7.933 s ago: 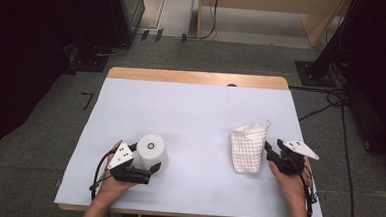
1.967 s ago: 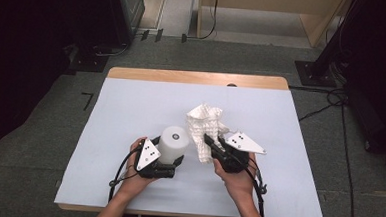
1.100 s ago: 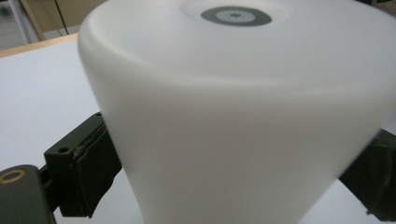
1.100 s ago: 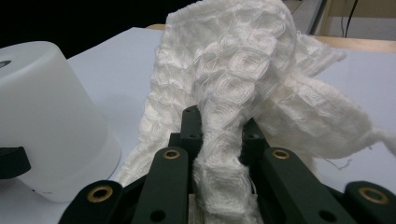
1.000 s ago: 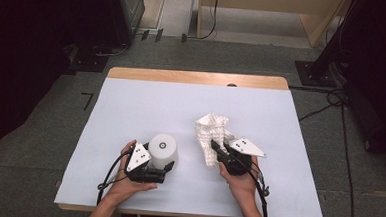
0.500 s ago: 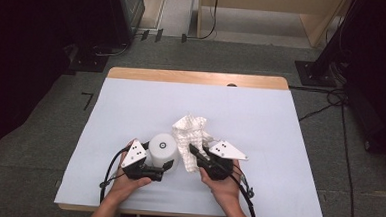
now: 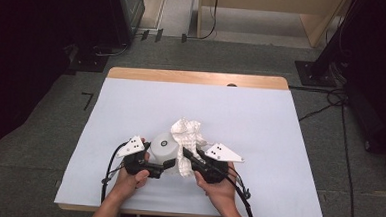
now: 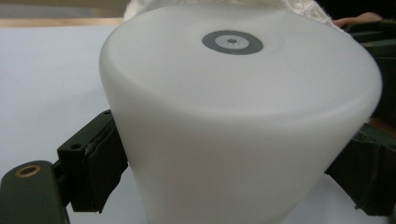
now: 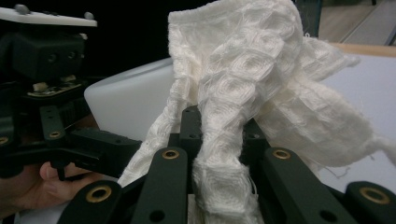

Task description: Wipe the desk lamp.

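Grey carpet is running round a table (image 7: 131, 100) covered in a pale sheet, and both hands are working at its near edge. Near the middle of that edge a white cup (image 7: 163, 148) is standing mouth down, with the left gripper (image 7: 164, 165) holding it; in the left gripper view the jaws are pressing on both flanks of the cup (image 8: 243, 121) and have just been closing a little further on it. The right gripper (image 7: 185, 153) is clamping a white cloth (image 7: 187, 138) tight between nearly shut jaws, the cloth (image 9: 252, 84) bunching up above them and leaning against the cup's side.

The cup is looking like smooth, frosted plastic: light, stiff, probably slippery, and tapering, so a grip low on the wide part is likely holding best. The cloth is looking soft, limp and waffle-textured; pinched near one edge it is drooping freely, and whether it is already touching the cup's base is hard to judge from here.
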Demonstrator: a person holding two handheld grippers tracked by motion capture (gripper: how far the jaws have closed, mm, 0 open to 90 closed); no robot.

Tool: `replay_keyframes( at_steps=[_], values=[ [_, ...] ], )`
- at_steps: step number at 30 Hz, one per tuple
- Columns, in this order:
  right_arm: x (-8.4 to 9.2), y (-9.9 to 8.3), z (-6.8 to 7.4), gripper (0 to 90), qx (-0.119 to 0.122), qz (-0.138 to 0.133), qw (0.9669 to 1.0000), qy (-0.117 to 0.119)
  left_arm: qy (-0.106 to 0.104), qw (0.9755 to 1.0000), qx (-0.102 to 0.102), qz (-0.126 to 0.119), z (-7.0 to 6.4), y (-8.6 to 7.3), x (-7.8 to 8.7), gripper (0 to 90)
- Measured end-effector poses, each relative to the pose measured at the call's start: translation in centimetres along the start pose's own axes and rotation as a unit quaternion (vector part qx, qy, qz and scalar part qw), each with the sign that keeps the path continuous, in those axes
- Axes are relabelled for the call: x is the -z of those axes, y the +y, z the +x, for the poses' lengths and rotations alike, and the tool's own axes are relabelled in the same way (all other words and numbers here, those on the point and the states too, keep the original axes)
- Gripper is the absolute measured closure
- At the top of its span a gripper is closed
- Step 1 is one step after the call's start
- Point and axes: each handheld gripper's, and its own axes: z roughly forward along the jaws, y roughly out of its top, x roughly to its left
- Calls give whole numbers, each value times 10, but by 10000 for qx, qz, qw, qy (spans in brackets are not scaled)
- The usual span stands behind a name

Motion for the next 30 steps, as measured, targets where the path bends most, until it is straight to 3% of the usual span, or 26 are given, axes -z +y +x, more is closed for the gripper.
replay_keyframes(
  at_steps=[1,3,9,11,13,17,20,24,28,30],
  values=[
    [2,1,1,772,79,-27,10000,-28,-100,9999,119,33,3,0,0,87],
    [4,0,2,770,234,-52,9996,-139,-73,9997,204,142,6,-1,-2,87],
    [6,-1,-3,757,157,-336,9989,-290,-161,9994,290,139,6,-1,-3,87],
    [8,3,2,754,251,-612,9974,-277,-290,9987,422,36,2,3,-4,87],
    [7,5,5,752,313,-676,9970,-191,-306,9981,519,-123,1,8,-2,88],
    [3,4,1,756,183,-473,9984,-244,-178,9977,608,-254,2,13,2,89],
    [-2,-3,-1,759,259,-185,9990,-322,-77,9971,698,-302,5,14,4,89],
    [-8,-10,-5,768,131,325,9987,-368,-7,9955,884,-351,9,12,0,89],
    [-5,-7,-6,772,67,210,9989,-404,-73,9954,870,-390,6,15,-4,89],
    [-1,0,-5,772,46,-21,9992,-398,5,9977,607,-298,0,16,-6,89]
  ],
)
